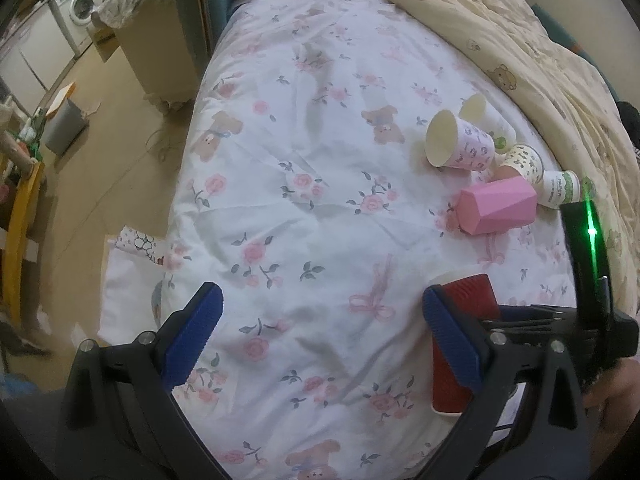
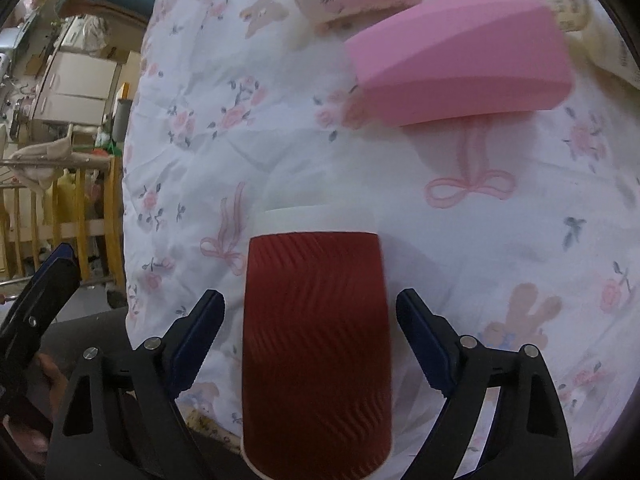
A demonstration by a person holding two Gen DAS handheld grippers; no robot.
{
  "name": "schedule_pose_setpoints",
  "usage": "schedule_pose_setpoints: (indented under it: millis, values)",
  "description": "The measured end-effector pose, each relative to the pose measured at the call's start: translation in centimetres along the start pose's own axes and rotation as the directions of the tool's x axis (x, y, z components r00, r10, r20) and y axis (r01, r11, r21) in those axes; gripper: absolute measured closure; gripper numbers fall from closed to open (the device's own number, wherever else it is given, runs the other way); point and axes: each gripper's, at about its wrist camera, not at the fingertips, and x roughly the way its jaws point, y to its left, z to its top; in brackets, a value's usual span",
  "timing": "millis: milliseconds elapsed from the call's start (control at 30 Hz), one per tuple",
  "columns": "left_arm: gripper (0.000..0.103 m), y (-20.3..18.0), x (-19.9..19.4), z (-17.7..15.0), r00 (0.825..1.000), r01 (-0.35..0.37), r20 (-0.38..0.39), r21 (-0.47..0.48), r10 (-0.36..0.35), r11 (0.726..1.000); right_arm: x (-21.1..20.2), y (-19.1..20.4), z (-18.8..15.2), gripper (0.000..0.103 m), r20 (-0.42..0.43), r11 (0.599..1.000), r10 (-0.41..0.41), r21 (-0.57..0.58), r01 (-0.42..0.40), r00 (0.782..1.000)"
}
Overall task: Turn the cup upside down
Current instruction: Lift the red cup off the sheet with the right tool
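The bed point(image 1: 320, 200) shows bare sheet left of the pink cup point(image 1: 496, 208). The red cup point(image 2: 316, 344) lies between the right tongs' point(image 2: 310, 336) wide, untouching jaws; the left tongs point(image 1: 320, 332) gape wide beside it.

"PAPER" – on green-banded paper cup point(image 1: 561, 188), smaller print unreadable

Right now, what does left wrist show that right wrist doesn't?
Left wrist only: washing machine, beige bear quilt, a green-print paper cup.
Right wrist only: red cup sitting between the open right gripper fingers, neither touching; yellow wooden railing.
Both: red cup, pink faceted cup on its side, floral bedsheet.
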Motion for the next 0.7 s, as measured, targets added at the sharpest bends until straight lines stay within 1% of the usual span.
schedule_pose_setpoints:
  millis: [100,133,200,233,267,400,533,700]
  values:
    - [0.004,0.1,0.1,0.0,1.0,0.007,-0.006,-0.005,-0.007,1.0,0.6,0.2,0.6,0.014,-0.03,1.0,-0.003,-0.011,0.002,1.0]
    - [0.004,0.0,0.2,0.0,1.0,0.007,-0.009,-0.002,-0.007,1.0,0.7,0.1,0.7,0.017,-0.035,1.0,-0.002,-0.011,0.002,0.999]
    - [0.004,-0.2,0.3,0.0,1.0,0.008,-0.012,0.003,-0.008,1.0,1.2,-0.2,0.8,0.029,-0.053,1.0,0.003,-0.001,-0.003,0.999]
    - [0.004,-0.4,0.3,0.0,1.0,0.006,-0.012,0.008,-0.006,1.0,1.5,-0.4,0.7,0.032,-0.064,1.0,0.002,0.01,-0.002,0.998]
    - [0.004,-0.5,0.3,0.1,1.0,0.006,-0.011,0.011,-0.006,1.0,1.4,-0.5,0.5,0.032,-0.058,1.0,0.012,0.013,-0.011,0.998]
    - [0.004,-0.7,-0.1,0.1,1.0,0.008,0.008,0.021,-0.008,1.0,-0.2,-0.5,0.1,0.032,-0.011,0.999,0.037,0.005,-0.037,0.999]
    - [0.004,-0.5,-0.3,0.1,1.0,0.018,0.019,0.014,-0.018,1.0,-3.3,-0.5,-0.6,0.032,0.07,0.998,0.052,0.017,-0.053,0.996]
    - [0.004,-1.0,-0.9,0.0,0.998,0.039,0.043,0.03,-0.041,0.999,-7.5,-0.5,-2.4,0.032,0.18,0.999,0.052,-0.003,-0.052,0.982]
